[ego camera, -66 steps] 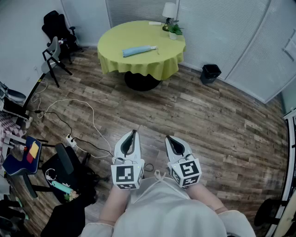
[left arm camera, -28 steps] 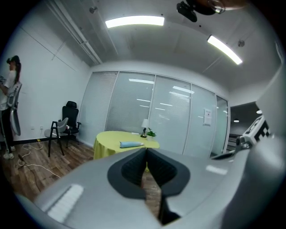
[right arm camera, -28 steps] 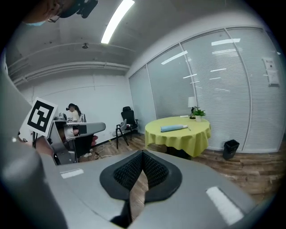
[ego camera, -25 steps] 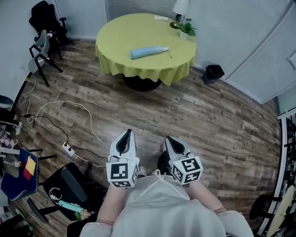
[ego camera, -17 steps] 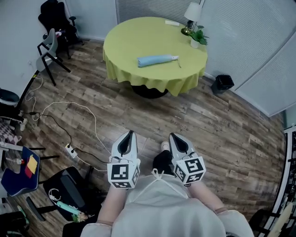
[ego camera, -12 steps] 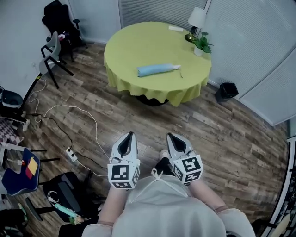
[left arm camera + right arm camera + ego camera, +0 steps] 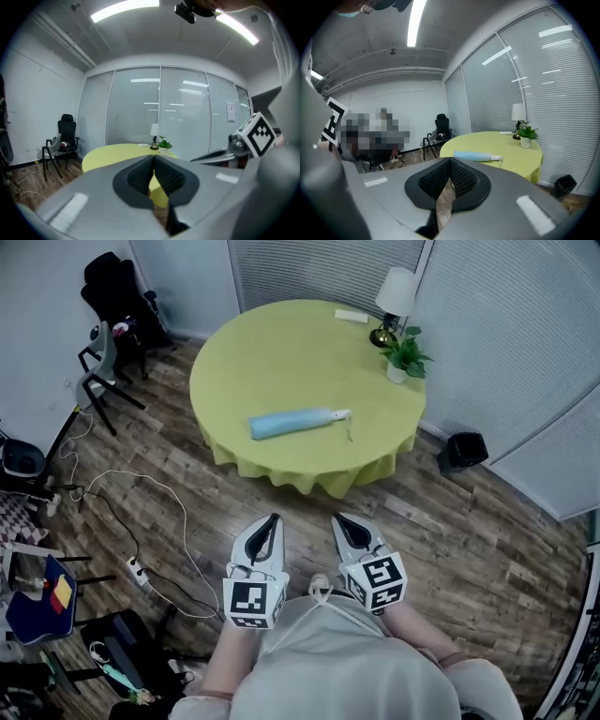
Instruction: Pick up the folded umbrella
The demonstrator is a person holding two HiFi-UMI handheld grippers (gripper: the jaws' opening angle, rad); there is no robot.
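Note:
The folded umbrella (image 7: 295, 422) is light blue with a white handle and lies on the near part of a round table with a yellow-green cloth (image 7: 281, 343). In the right gripper view the umbrella (image 7: 476, 155) shows just above the jaws. Both grippers are held side by side in front of the person, short of the table's near edge. The left gripper (image 7: 273, 519) is shut and empty, and its pads meet in its own view (image 7: 153, 157). The right gripper (image 7: 338, 518) is also shut with nothing in it (image 7: 450, 161).
A lamp (image 7: 394, 296), a potted plant (image 7: 406, 357) and a small white object (image 7: 352, 316) stand at the table's far right. A black bin (image 7: 466, 450) sits on the floor at right. Chairs (image 7: 108, 343) and a cable with a power strip (image 7: 136, 570) lie at left.
The table and umbrella have come much nearer and lower in the head view as the person walked toward them. Both grippers stayed shut and side by side.

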